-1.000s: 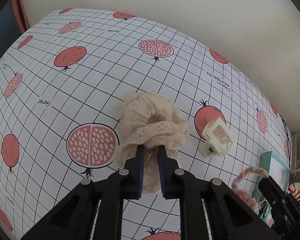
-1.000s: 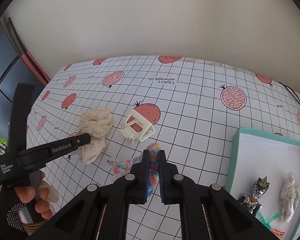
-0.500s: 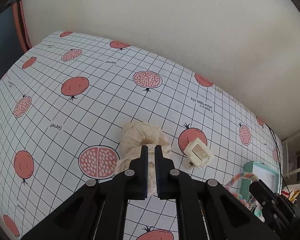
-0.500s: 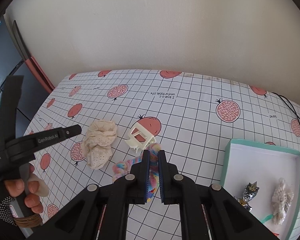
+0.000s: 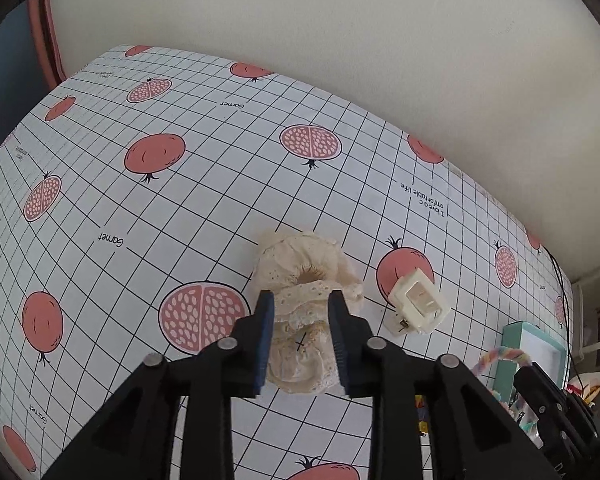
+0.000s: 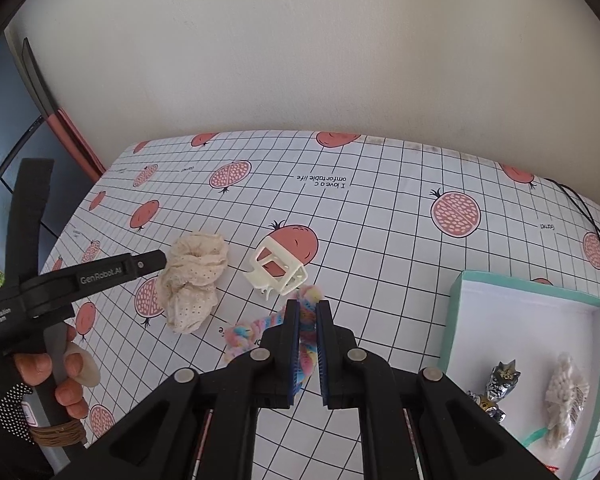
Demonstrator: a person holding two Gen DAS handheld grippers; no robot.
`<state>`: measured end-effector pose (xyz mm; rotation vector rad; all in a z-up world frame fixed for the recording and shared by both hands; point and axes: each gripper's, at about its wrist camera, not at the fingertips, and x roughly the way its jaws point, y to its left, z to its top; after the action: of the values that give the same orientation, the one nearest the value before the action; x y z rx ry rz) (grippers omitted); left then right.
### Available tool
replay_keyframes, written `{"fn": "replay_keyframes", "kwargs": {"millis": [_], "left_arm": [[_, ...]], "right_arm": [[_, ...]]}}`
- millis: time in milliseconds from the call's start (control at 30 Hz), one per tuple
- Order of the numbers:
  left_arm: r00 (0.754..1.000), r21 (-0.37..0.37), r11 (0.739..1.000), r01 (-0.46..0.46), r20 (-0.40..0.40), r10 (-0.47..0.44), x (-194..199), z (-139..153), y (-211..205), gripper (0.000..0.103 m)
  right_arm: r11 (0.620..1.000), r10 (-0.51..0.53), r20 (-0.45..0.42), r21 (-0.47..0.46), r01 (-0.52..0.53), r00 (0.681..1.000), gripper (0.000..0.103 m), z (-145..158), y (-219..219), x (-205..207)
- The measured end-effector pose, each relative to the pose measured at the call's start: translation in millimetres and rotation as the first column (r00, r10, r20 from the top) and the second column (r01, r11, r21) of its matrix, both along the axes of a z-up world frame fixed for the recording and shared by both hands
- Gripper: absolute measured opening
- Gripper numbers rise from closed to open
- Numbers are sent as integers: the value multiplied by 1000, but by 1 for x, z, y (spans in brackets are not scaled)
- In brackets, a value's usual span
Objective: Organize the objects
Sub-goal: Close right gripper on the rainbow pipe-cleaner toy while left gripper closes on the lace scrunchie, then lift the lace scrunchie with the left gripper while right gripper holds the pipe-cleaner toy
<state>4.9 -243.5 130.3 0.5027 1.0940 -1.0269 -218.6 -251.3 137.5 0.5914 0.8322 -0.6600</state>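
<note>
Fingers (image 6: 307, 334) grip rainbow scrunchie (image 6: 244, 332); teal box (image 6: 456, 312) holds figurine (image 6: 500, 380), white scrunchie (image 6: 566, 392).

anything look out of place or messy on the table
Three hair things still lie outside the teal box: a crumpled lace scrunchie between the left tool's parted fingers, a cream claw clip tipped on its side, and a pastel twisted band gripped by the right tool.

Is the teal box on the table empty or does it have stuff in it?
Not empty. The open teal box holds a silver figurine and a white lacy item on its white floor.
</note>
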Motion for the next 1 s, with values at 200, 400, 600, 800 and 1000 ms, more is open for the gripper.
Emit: {"fn": "replay_keyframes", "kwargs": {"millis": [200, 400, 600, 800, 1000], "left_arm": [[1000, 40, 999, 17, -4, -17, -5, -18, -4, 39], [1000, 98, 995, 29, -5, -28, -10, -41, -7, 40], [999, 124, 991, 42, 28, -46, -17, -51, -9, 40], [997, 134, 990, 48, 56, -56, -23, -51, -9, 38], [996, 143, 989, 28, 84, -40, -23, -51, -6, 17]], "right_arm": [[1000, 6, -7, 4, -6, 1000, 8, -3, 0, 2], [1000, 10, -12, 8, -9, 1000, 8, -6, -1, 3], [1000, 11, -15, 11, -11, 1000, 8, -8, 0, 3], [1000, 12, -19, 13, -11, 1000, 8, -9, 0, 3], [1000, 12, -17, 10, -12, 1000, 8, -9, -1, 2]]}}
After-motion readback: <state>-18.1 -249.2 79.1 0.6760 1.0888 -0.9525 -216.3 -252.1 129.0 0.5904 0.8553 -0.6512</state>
